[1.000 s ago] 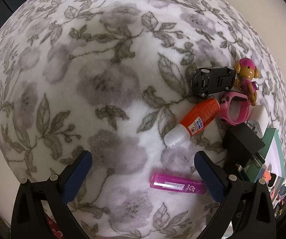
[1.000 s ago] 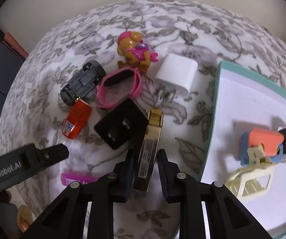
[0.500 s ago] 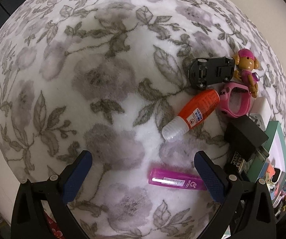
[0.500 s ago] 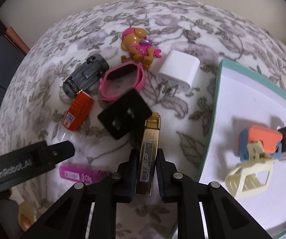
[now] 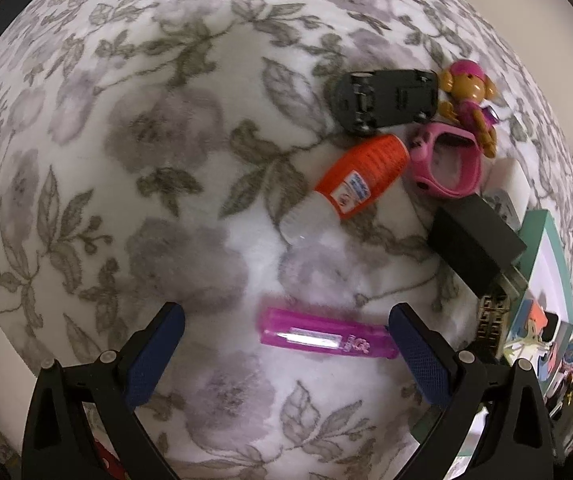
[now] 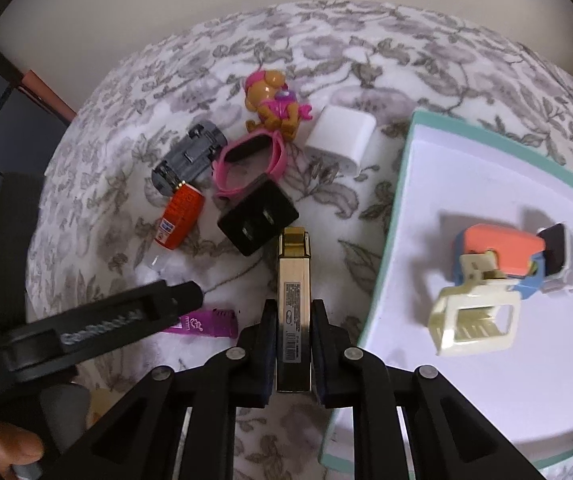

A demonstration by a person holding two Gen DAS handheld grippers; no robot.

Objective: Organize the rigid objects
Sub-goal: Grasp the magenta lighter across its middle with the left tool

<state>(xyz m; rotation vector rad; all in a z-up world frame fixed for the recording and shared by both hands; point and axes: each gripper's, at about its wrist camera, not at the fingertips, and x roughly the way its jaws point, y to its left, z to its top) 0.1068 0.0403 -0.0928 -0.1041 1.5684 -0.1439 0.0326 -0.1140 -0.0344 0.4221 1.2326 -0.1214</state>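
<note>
Gold lighter is clamped lengthwise in the right gripper, above the floral blanket beside the tray. Left gripper gapes wide around the magenta lighter. Advise lifting level and clearing the rim before release.

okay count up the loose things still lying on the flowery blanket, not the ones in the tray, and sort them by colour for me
Pink or magenta: 3, the dog figure, watch, lighter
Black or grey: 2, the toy car, black plug
Orange: 1, glue bottle
White: 1, charger
Gold: 1, lighter in the right gripper
Total: 8
</note>
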